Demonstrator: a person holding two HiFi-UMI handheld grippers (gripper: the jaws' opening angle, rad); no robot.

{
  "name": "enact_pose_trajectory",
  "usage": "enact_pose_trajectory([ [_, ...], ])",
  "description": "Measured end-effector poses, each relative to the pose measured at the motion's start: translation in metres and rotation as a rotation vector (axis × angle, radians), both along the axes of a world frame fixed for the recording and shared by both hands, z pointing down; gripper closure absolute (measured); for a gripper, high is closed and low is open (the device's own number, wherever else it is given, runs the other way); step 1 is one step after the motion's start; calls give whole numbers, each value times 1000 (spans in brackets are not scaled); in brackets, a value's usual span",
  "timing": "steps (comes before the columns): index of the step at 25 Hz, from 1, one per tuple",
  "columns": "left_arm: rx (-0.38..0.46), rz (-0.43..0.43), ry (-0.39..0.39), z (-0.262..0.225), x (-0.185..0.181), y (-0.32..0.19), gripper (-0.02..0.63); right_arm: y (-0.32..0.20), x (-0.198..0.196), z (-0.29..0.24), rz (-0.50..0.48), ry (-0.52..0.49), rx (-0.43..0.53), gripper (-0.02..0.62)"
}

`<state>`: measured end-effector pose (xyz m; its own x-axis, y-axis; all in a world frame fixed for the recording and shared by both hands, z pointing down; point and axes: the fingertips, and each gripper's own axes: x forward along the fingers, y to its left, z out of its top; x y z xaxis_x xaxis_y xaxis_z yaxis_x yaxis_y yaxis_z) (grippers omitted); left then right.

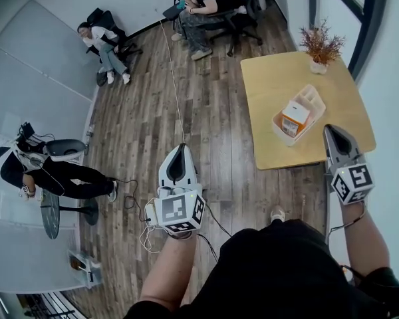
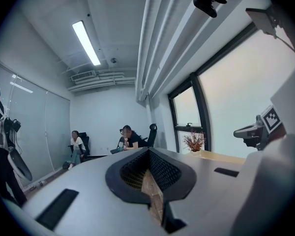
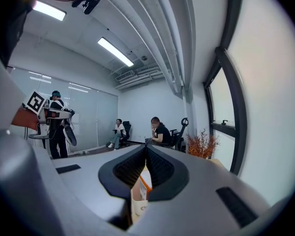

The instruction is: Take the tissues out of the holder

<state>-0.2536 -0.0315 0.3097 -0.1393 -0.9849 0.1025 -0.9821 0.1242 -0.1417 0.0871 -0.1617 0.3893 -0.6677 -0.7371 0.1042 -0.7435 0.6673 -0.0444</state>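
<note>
In the head view the print on the tissue pack (image 1: 296,117) in the holder (image 1: 314,100) is too small to read. In the right gripper view the right gripper (image 3: 146,148) hides all but a sliver of both, and the left gripper (image 2: 148,151) covers most of the table (image 2: 228,157) in its own view.

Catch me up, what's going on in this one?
A person holds a claw in each hand, facing a wooden table. The left claw and right claw are both shut and empty. The tissue pack sits in the white holder on the table, untouched, with a potted plant at the far edge. The right claw is by the table's near edge, the left over the floor. Nothing is out yet.
</note>
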Motion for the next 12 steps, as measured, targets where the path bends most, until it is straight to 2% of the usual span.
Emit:
enact_pose_trajectory([
  [9,-15,-5,18,12,-13,-41,601,-43,-20,10,-24,17,-28,589],
  [12,-17,18,23,17,-17,-60,601,-50,-28,14,-33,28,-30,589],
])
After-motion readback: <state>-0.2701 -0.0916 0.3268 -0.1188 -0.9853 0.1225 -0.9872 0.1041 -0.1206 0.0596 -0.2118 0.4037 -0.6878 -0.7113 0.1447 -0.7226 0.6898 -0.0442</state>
